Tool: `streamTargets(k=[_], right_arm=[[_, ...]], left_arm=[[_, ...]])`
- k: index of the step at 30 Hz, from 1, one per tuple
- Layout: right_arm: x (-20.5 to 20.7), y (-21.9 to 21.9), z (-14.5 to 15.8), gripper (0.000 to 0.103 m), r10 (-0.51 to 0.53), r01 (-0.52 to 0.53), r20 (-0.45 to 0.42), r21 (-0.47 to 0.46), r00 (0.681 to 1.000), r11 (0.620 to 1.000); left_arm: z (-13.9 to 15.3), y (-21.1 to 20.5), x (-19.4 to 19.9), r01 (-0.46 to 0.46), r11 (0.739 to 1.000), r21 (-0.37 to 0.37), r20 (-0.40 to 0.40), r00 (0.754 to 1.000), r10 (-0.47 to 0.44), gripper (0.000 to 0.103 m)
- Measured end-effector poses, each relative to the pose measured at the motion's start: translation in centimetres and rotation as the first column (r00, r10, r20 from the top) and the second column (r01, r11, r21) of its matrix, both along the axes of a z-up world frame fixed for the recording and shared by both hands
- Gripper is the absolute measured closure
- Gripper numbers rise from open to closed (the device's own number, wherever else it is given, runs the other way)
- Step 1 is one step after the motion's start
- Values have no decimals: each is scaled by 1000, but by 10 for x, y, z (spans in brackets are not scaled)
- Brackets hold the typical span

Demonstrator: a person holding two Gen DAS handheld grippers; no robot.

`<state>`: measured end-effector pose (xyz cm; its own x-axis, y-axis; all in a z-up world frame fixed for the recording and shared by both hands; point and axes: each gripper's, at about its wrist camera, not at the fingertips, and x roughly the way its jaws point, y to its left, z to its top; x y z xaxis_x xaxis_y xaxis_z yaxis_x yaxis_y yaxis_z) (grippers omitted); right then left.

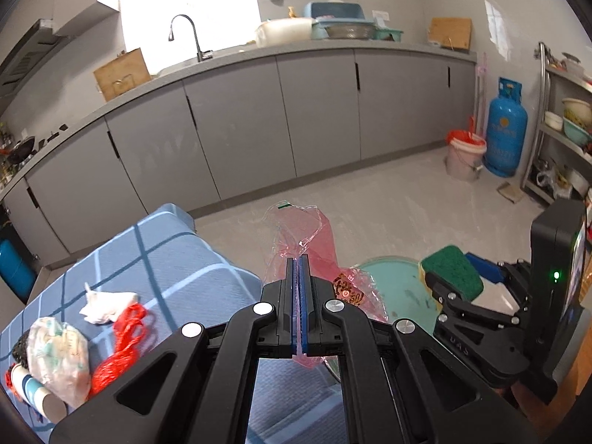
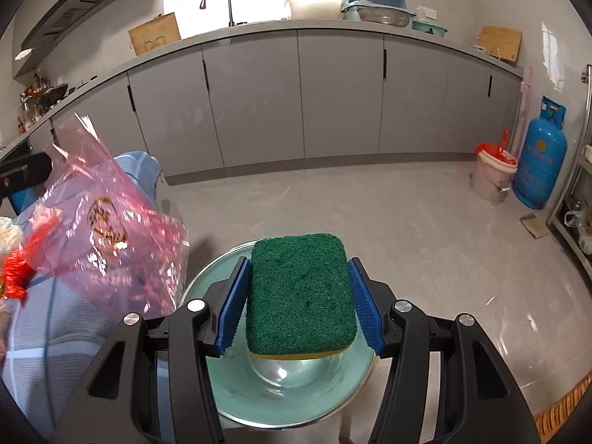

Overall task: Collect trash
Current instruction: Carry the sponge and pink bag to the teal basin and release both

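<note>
My left gripper [image 1: 299,259] is shut on a crumpled pink plastic wrapper [image 1: 318,244], held above the edge of a blue checked cloth [image 1: 166,251]. The wrapper also shows in the right wrist view [image 2: 107,222]. My right gripper [image 2: 298,288] is shut on a green and yellow sponge [image 2: 299,292], held over a round pale green basin [image 2: 288,403]. The sponge [image 1: 451,270] and basin [image 1: 396,281] also show in the left wrist view. On the cloth lie a white tissue [image 1: 105,305], a red net bag [image 1: 118,347], a crumpled printed wrapper [image 1: 59,355] and a paper cup [image 1: 37,392].
Grey kitchen cabinets [image 2: 333,92] with a sink tap [image 2: 218,0] run along the back. A pink bucket with a red liner [image 2: 494,175] and a blue gas cylinder [image 2: 540,162] stand at the right, next to a metal shelf [image 1: 566,129]. The floor [image 2: 370,203] is grey.
</note>
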<state>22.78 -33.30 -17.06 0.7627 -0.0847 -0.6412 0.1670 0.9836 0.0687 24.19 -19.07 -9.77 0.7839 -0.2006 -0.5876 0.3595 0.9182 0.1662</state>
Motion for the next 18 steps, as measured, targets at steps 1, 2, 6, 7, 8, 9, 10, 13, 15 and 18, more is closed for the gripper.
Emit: streamTargets(k=[1,2,6,7,8,9,10,13,15,18], right_arm=[[3,-1,-3,48,1,-1,-6,4,1000,1000],[5,-3,-6,46,5,-5,-9,11,1000,1000],[8,-9,-12,19,-22,22,9,11,1000,1000],[9,-11,-13,19,-23,22,3,14,1000,1000],[10,-12,-13,19,-25,25,-1,15,1000,1000],[10,-14,-14,19,-34,34,-2,17,999,999],[9,-16,-14,19,-41,41,-2,19,999,999],[6,-20,-12,17,-62,62,-2,26,998,998],[3,-23,-11,15,-79,79,-2,33,997,996],[-2,-24,-10,14,-92,93,-7,51,996,994]], left_arm=[[-3,-3,2,11,1000,-1,-8,1000,-11,100],[-6,-6,3,16,1000,0,-11,1000,-16,99],[-10,-10,5,23,1000,1,-2,1000,-23,46],[-10,-11,4,24,1000,3,8,1000,-24,45],[-10,-11,4,29,1000,5,10,1000,-29,45],[-10,-12,3,30,1000,7,8,1000,-31,45],[-11,-10,4,22,1000,10,7,1000,-22,42],[-10,-4,6,1,1000,5,2,1000,-1,38],[-9,1,7,-20,1000,6,-4,1000,20,32],[-5,12,5,-47,999,3,2,999,47,27]])
